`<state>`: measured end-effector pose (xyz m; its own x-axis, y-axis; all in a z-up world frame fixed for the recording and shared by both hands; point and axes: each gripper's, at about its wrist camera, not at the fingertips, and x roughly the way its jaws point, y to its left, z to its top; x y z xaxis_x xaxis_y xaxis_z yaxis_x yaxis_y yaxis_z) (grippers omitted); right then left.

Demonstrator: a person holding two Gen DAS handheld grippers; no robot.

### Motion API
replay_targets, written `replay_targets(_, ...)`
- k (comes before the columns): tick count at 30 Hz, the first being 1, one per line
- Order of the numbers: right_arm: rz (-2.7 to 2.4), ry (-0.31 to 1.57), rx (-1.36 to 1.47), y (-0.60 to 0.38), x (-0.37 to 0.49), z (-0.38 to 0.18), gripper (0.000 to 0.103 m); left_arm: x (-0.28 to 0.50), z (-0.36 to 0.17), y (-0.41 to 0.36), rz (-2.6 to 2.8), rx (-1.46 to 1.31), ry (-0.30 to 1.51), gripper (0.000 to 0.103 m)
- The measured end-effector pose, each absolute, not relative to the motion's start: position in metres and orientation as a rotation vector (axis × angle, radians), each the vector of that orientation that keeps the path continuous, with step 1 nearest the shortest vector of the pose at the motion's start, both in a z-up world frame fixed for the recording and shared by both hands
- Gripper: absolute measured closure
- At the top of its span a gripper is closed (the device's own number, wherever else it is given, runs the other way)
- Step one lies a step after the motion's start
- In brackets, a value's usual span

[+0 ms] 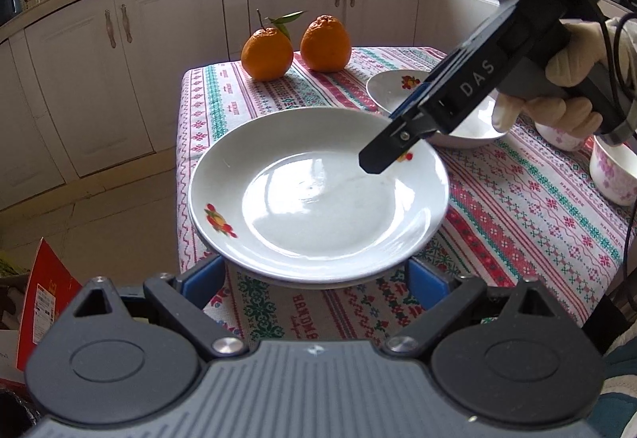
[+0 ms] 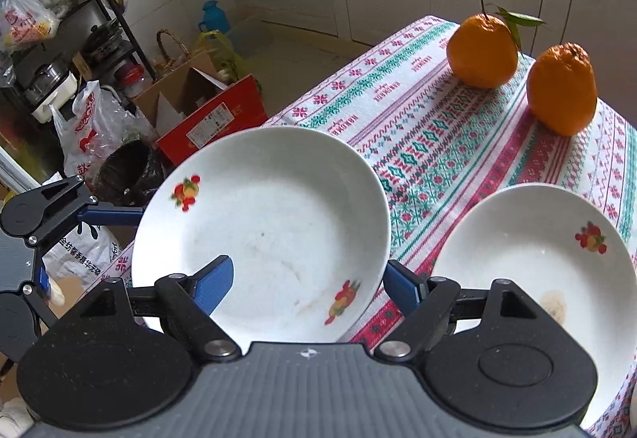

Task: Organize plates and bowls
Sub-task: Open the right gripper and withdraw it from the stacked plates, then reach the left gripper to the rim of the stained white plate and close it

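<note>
At centre frame of the left wrist view, the large plate (image 1: 318,195) is lying on the patterned tablecloth (image 1: 517,207), its near rim overhanging the table's front edge. It appears to be sitting on a second plate, since a doubled rim is showing underneath; I cannot be sure.

The left gripper (image 1: 316,275) is waiting just below that rim, jaws standing wide with a blue pad on either side and nothing pressed between them. That placement is likely bracing for the stack, or readying to take it.

The right gripper (image 2: 308,287) is coming in from the upper right of the left view, held in a gloved hand (image 1: 557,80). In its own view the jaws are straddling the plate's rim: one blue pad over the inside of the dish, the other outside it. The gap is fairly wide and no pad is visibly pinching the rim, so I judge nothing is held yet. Straddling the edge is probably the setup for a rim pinch.

Right of the large plate, the smaller plate (image 2: 533,263) is sitting apart on the cloth, with a brownish smear near its lower edge. A pink-flowered bowl (image 1: 615,175) is standing at the right edge of the left view.

Two oranges (image 1: 296,48) are resting at the far end, well clear of the dishes.
</note>
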<state>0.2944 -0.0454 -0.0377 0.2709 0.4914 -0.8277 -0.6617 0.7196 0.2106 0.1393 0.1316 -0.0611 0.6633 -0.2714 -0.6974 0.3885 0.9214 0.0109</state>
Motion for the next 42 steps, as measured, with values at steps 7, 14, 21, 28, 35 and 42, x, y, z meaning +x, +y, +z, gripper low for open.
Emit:
replay_targets(7,0.751,0.975,-0.196,-0.052,0.276,-0.028,0.007,0.133,-0.056,0.131,-0.352,0.170,0.741,0.006)
replay_targets(14,0.654,0.875,-0.141,-0.078,0.239,-0.018,0.000,0.121,-0.044,0.127,-0.357,0.153,0.707,0.005)
replay_targets(21,0.463,0.800,-0.093,-0.109,0.203,-0.026,0.000,0.109,-0.033,0.114,-0.399,0.139,0.675,0.001)
replay_targets(28,0.252,0.812,-0.123,-0.131,0.191,-0.058,0.000,0.115,-0.025,0.093,-0.434,0.168,0.679,0.001)
replay_targets(35,0.227,0.870,-0.094,-0.142,0.201,-0.082,0.000,0.148,-0.022,0.072,-0.451,0.199,0.716,0.001)
replay_targets(42,0.227,0.856,-0.106,-0.147,0.211,-0.091,0.000,0.192,-0.015,0.049,-0.495,0.248,0.729,0.001)
